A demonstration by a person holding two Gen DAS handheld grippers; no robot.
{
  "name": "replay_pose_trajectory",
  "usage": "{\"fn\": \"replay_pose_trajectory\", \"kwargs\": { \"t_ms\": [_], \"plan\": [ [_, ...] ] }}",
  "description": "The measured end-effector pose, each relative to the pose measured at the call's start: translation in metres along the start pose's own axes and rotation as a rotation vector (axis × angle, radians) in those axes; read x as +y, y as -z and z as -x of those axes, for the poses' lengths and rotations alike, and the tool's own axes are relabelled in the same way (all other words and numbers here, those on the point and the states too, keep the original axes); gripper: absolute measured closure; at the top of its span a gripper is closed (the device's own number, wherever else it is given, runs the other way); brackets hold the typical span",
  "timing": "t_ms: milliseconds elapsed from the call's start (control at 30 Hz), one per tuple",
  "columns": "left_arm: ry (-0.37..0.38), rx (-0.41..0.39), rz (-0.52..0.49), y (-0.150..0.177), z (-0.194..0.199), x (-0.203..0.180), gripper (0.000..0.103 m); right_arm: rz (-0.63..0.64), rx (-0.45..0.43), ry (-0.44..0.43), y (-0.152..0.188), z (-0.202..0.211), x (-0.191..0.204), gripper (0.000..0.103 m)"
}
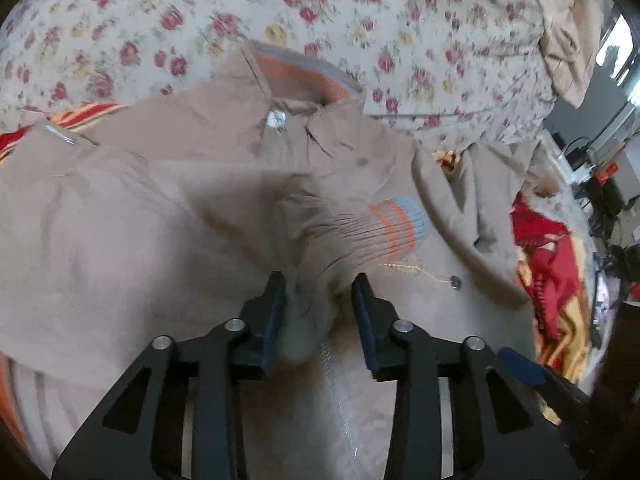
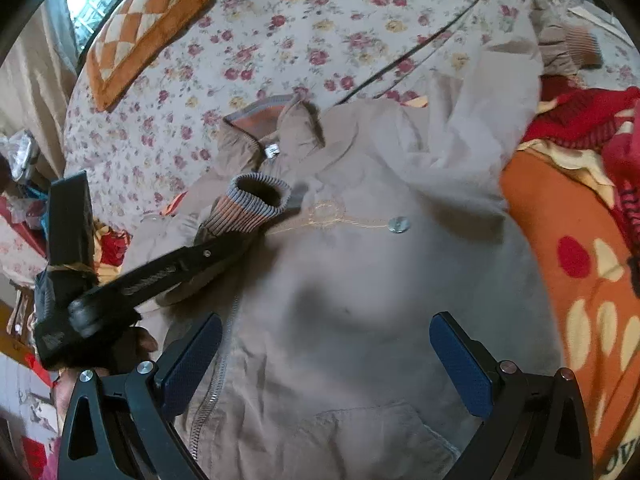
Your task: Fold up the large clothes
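Observation:
A tan jacket with orange-and-grey ribbed collar and cuffs lies front up on a floral bedsheet. One sleeve is laid across the chest, its ribbed cuff near the middle. My left gripper is part open, its jaws standing either side of a bunch of sleeve fabric without visibly pinching it. In the right wrist view the left gripper sits by the cuff. My right gripper is wide open and empty above the jacket's chest. The other cuff lies far right.
A floral bedsheet covers the bed. A red, orange and yellow blanket lies under and right of the jacket. An orange-and-white checked cushion sits at the far left. Clutter lies off the bed's edge.

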State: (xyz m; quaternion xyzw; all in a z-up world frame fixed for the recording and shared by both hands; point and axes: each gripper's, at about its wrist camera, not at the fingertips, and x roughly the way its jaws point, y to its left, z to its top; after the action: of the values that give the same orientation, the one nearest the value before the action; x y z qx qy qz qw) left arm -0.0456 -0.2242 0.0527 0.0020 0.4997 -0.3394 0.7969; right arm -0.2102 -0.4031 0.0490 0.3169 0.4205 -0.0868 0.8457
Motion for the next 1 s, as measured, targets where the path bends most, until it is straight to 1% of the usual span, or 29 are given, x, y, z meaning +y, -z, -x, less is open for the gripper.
{"fn": "replay_pose_trajectory", "kwargs": {
  "t_ms": [33,100,167,200,233,300,333,400,433,467,500,533,567,600,633,667,700,733,767,833,867,900,933,1000],
  "plan": [
    [-0.009,-0.024,-0.008,0.001,0.011,0.003,0.069,0.006,0.000,-0.011,-0.001,-0.001,0.003,0.000],
    [-0.073,-0.093,-0.045,0.008,0.044,0.012,0.065,0.015,0.010,-0.043,-0.002,-0.006,0.010,0.000],
    [-0.144,-0.135,-0.058,0.017,0.069,0.026,0.051,0.018,0.022,-0.066,-0.006,-0.013,0.016,0.000],
    [-0.181,-0.162,-0.050,0.021,0.081,0.035,0.048,0.019,0.027,-0.080,-0.009,-0.019,0.021,0.000],
    [-0.234,-0.207,-0.025,0.027,0.097,0.052,0.046,0.021,0.031,-0.091,-0.012,-0.024,0.024,0.000],
    [-0.307,-0.259,0.024,0.035,0.115,0.078,0.046,0.017,0.057,-0.115,-0.020,-0.042,0.032,0.000],
    [-0.355,-0.286,0.077,0.039,0.124,0.099,0.046,0.009,0.075,-0.122,-0.023,-0.052,0.034,0.000],
    [-0.415,-0.317,0.147,0.045,0.132,0.129,0.046,-0.023,0.121,-0.148,-0.032,-0.076,0.041,0.000],
    [-0.466,-0.332,0.198,0.047,0.136,0.150,0.046,-0.037,0.126,-0.159,-0.036,-0.085,0.044,0.000],
    [-0.495,-0.337,0.232,0.049,0.137,0.162,0.046,-0.036,0.112,-0.157,-0.039,-0.088,0.047,0.000],
    [-0.515,-0.340,0.270,0.051,0.141,0.177,0.046,-0.021,0.089,-0.153,-0.043,-0.093,0.053,0.007],
    [-0.518,-0.338,0.322,0.053,0.142,0.194,0.046,-0.007,0.083,-0.158,-0.046,-0.097,0.058,0.024],
    [-0.511,-0.334,0.353,0.053,0.141,0.201,0.046,0.008,0.092,-0.166,-0.048,-0.103,0.065,0.034],
    [-0.499,-0.329,0.386,0.054,0.141,0.210,0.046,0.019,0.101,-0.165,-0.049,-0.107,0.069,0.048],
    [-0.484,-0.324,0.418,0.056,0.140,0.218,0.046,0.045,0.106,-0.149,-0.050,-0.112,0.075,0.056],
    [-0.469,-0.316,0.443,0.057,0.138,0.222,0.046,0.082,0.099,-0.122,-0.049,-0.114,0.081,0.062],
    [-0.454,-0.309,0.457,0.057,0.136,0.221,0.046,0.123,0.087,-0.091,-0.049,-0.115,0.087,0.072],
    [-0.440,-0.305,0.460,0.057,0.135,0.221,0.046,0.148,0.078,-0.079,-0.049,-0.114,0.090,0.077],
    [-0.434,-0.307,0.453,0.057,0.135,0.219,0.046,0.165,0.063,-0.078,-0.050,-0.111,0.091,0.078],
    [-0.442,-0.324,0.420,0.056,0.137,0.210,0.046,0.184,-0.003,-0.082,-0.055,-0.091,0.090,0.084],
    [-0.446,-0.328,0.407,0.053,0.136,0.204,0.046,0.189,-0.034,-0.070,-0.058,-0.082,0.088,0.084],
    [-0.446,-0.332,0.393,0.050,0.135,0.200,0.046,0.186,-0.081,-0.046,-0.062,-0.067,0.080,0.085],
    [-0.444,-0.335,0.380,0.049,0.134,0.196,0.046,0.181,-0.105,-0.023,-0.064,-0.059,0.074,0.085],
    [-0.433,-0.325,0.356,0.047,0.126,0.188,0.046,0.161,-0.132,0.065,-0.069,-0.049,0.054,0.085]
  ]
}}
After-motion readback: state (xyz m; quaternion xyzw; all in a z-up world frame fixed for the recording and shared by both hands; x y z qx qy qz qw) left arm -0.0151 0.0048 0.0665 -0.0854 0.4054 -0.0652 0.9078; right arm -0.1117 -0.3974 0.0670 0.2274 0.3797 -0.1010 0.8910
